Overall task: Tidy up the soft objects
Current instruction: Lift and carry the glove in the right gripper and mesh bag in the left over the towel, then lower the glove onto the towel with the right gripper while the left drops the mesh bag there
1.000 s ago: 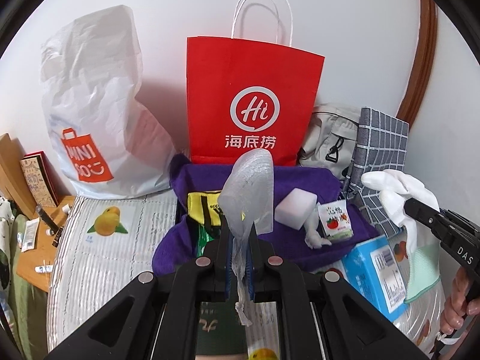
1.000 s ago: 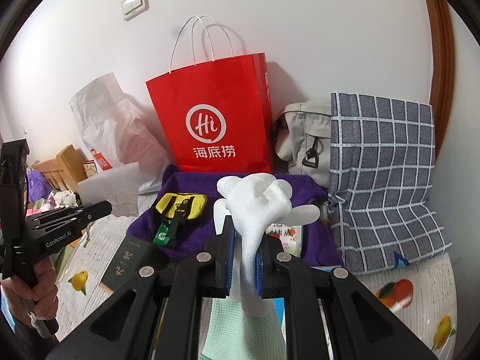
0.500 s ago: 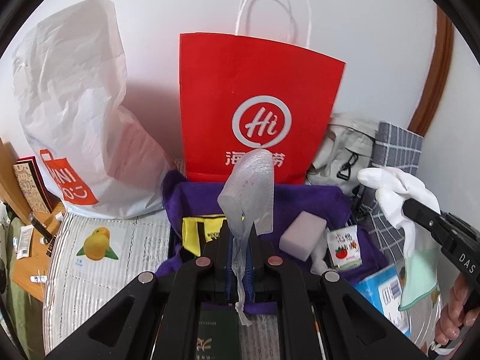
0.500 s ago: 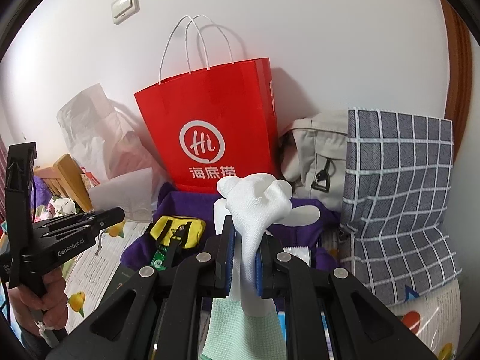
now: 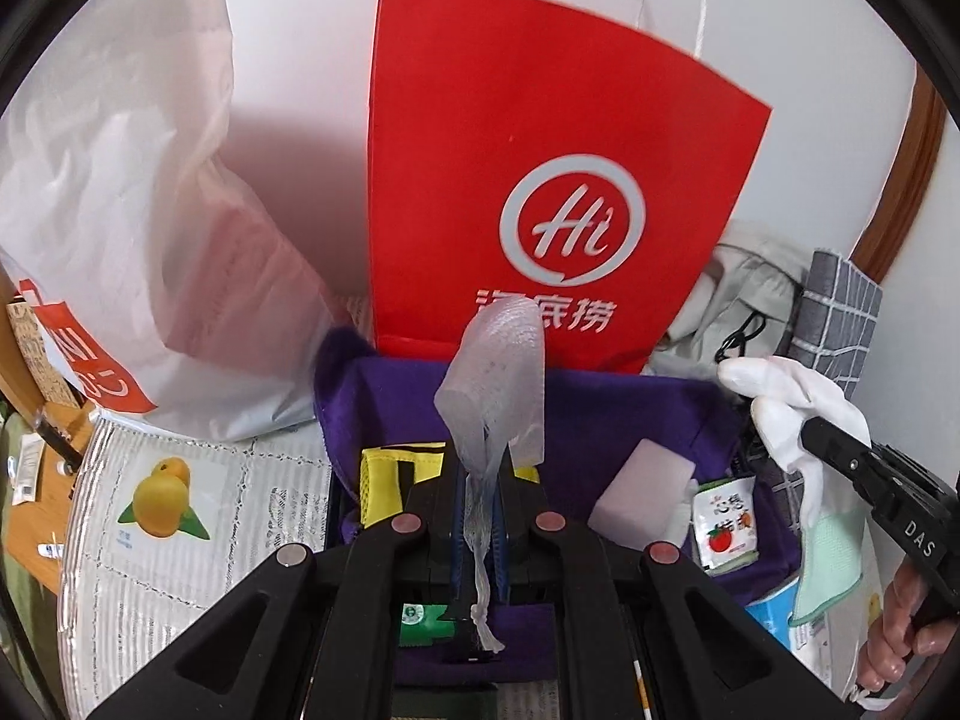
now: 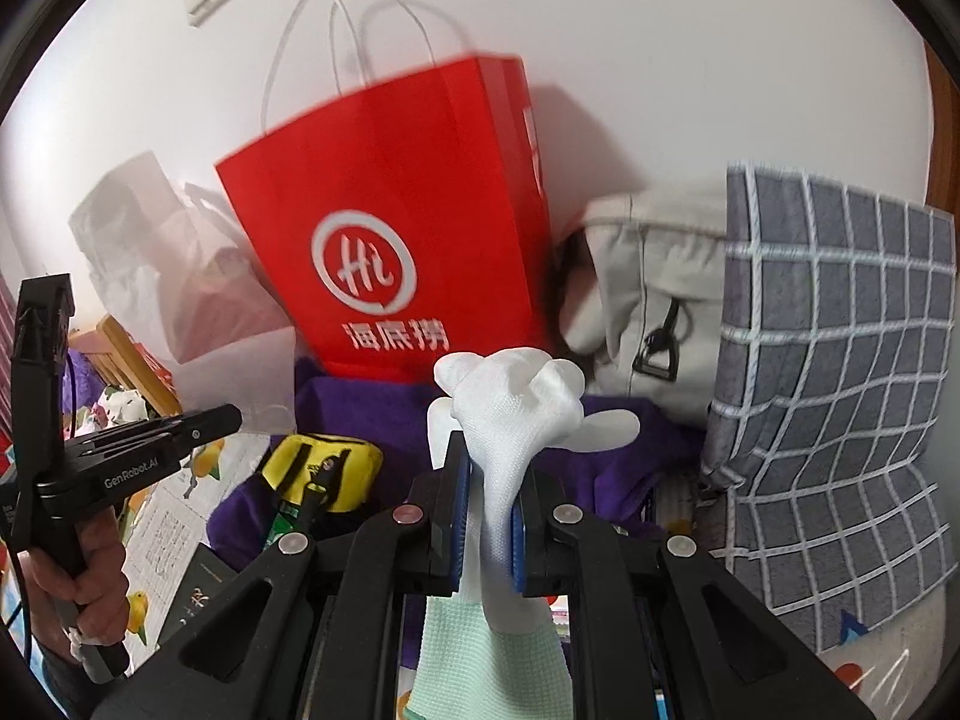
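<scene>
My left gripper [image 5: 478, 480] is shut on a translucent plastic sleeve [image 5: 495, 384], which stands up between its fingers above a purple cloth [image 5: 600, 408]. My right gripper [image 6: 487, 480] is shut on a white glove [image 6: 510, 402] with a mint-green cuff [image 6: 474, 660] hanging below. The same glove [image 5: 780, 402] and right gripper [image 5: 807, 429] show at the right edge of the left wrist view. A red paper bag [image 5: 540, 180] with white handles stands upright against the wall just behind the purple cloth. The left gripper [image 6: 231, 417] appears at the left of the right wrist view.
A white plastic shopping bag [image 5: 120, 210] leans left of the red bag. A beige bag [image 6: 654, 288] and a grey checked cushion [image 6: 840, 390] stand to the right. On the purple cloth lie a yellow pouch [image 5: 390, 480], a pale sponge block [image 5: 645, 492] and a small tomato sachet [image 5: 726, 522].
Both grippers have moved closer to the red paper bag, which now looms larger in both views. The sleeve and the glove stay gripped as before.
</scene>
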The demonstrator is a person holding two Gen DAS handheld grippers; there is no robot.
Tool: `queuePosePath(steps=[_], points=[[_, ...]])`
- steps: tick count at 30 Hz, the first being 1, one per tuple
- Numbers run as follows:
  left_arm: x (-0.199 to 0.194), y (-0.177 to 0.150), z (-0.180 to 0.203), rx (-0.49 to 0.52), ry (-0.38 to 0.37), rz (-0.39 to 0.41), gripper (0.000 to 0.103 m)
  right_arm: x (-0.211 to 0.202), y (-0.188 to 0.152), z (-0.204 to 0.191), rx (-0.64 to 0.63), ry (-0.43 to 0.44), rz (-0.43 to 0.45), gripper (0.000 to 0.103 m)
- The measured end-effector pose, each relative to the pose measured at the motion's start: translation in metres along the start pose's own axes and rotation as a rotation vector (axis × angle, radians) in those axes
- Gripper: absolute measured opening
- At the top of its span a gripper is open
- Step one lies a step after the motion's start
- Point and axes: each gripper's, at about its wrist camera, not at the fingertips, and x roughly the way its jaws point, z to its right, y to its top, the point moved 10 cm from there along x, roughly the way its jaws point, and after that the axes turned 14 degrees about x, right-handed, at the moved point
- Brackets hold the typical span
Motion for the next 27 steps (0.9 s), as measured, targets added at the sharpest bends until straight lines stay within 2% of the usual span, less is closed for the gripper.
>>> queuePosePath(steps=[6, 12, 20, 24, 27], points=[[0.005, 0.000, 0.003, 0.009, -0.008, 0.001, 0.008, 0.013, 0.000, 0.013, 0.023, -0.006, -0.002, 0.012], [0.011, -0.001, 0.008, 0.018, -0.028, -0.008, 0.008, 0.021, 0.007, 0.029, 0.111, 0.007, 0.046, 0.012], [0.022, -0.006, 0.009, 0.017, -0.053, -0.042, 0.008, 0.054, -0.011, 0.027, 0.121, 0.016, -0.023, 0.012], [0.026, -0.007, 0.009, 0.015, -0.062, -0.052, 0.008, 0.066, -0.018, 0.026, 0.089, -0.018, -0.046, 0.012], [0.028, -0.008, 0.008, 0.011, -0.064, -0.059, 0.008, 0.071, -0.022, 0.026, 0.098, -0.013, -0.063, 0.012]])
